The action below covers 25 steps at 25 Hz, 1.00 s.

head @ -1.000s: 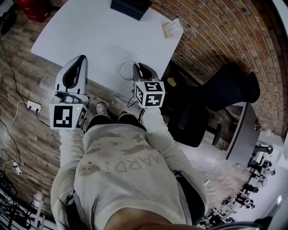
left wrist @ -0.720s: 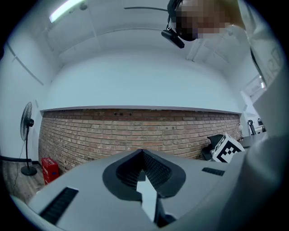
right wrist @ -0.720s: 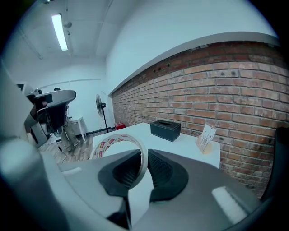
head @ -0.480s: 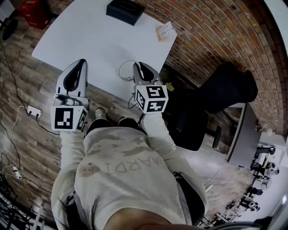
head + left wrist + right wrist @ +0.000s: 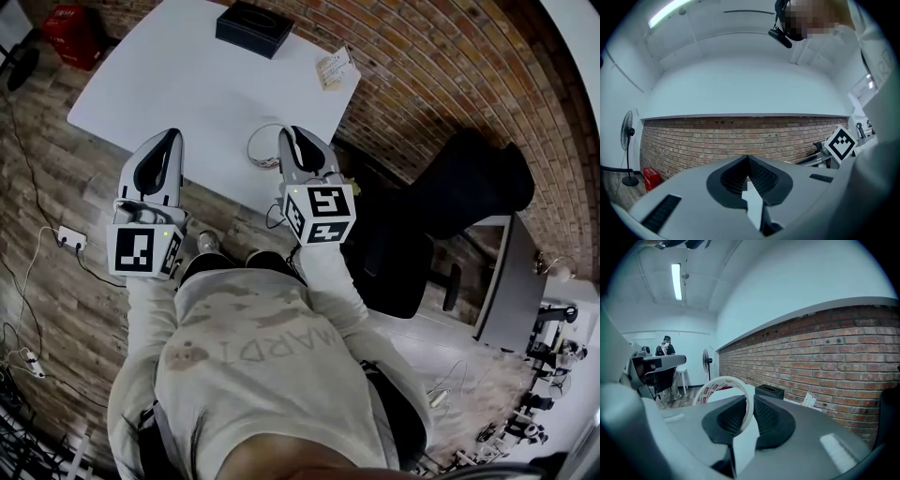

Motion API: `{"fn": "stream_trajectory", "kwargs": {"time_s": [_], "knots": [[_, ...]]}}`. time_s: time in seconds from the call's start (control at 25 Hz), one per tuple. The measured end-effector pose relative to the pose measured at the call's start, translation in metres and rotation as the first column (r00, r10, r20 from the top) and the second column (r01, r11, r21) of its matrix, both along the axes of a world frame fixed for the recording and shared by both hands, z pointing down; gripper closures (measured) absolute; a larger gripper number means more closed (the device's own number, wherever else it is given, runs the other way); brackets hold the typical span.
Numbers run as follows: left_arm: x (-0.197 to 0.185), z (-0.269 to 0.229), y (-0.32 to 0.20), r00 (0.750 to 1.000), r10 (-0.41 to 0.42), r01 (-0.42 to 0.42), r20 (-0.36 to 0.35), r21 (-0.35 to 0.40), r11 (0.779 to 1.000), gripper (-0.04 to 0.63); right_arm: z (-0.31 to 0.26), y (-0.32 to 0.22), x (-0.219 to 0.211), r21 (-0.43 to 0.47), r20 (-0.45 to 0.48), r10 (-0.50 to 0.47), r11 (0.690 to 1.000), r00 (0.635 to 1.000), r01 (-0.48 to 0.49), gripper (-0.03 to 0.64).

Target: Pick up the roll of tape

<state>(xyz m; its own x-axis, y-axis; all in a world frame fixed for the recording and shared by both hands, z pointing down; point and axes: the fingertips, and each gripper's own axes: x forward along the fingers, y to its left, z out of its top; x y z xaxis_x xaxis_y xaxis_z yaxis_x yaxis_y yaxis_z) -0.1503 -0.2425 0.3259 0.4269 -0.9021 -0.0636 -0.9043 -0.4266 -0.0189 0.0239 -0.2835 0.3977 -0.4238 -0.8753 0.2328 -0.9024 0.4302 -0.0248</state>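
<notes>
My right claw (image 5: 749, 402) is pinched on the wall of the roll of tape (image 5: 723, 380), holding it upright over the counter's (image 5: 187, 84) near edge. My left claw (image 5: 747, 161) is squeezed together, nothing in it.

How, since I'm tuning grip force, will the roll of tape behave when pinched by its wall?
Probably light: the roll of tape is a thin ring, pinched by the right claw across one wall. That wall may flex if squeezed hard. Set on edge, it would likely roll.
</notes>
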Motion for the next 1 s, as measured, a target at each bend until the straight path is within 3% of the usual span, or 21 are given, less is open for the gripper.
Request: {"fn": "stream_trajectory", "kwargs": {"time_s": [1.0], "knots": [[0.035, -0.015, 0.025, 0.999, -0.029, 0.028, 0.036, 0.025, 0.999, 0.589, -0.063, 0.036, 0.032, 0.196, 0.030, -0.039, 0.980, 0.999, 0.033, 0.558]]}}
